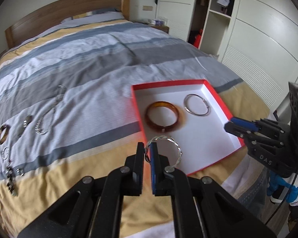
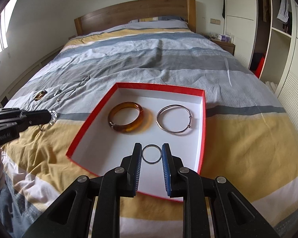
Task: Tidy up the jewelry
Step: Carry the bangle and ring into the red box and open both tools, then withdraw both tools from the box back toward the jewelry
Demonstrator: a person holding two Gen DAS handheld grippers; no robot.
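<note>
Bed [image 2: 168, 59] holds a red box [image 2: 200, 123] with two bangles and a ring [image 2: 151, 154] inside. Left gripper [image 1: 148, 148] is clenched on a twisted bangle [image 1: 164, 148]; right gripper [image 2: 151, 152] is released around the ring. Several pieces [image 1: 25, 123] wait at 9 o'clock.

Small jewelry pieces [image 1: 25, 123] strewn on the bed [image 1: 85, 59] are motion-blurred in the left wrist view and too small to identify in the right wrist view. The twisted silver bangle [image 1: 168, 144] is partly hidden behind the left gripper's fingers [image 1: 154, 158]. Box [image 2: 202, 130]: near edge concealed by the right gripper [image 2: 152, 154]. Wardrobe [image 2: 284, 39]: cut off by the frame edge.
</note>
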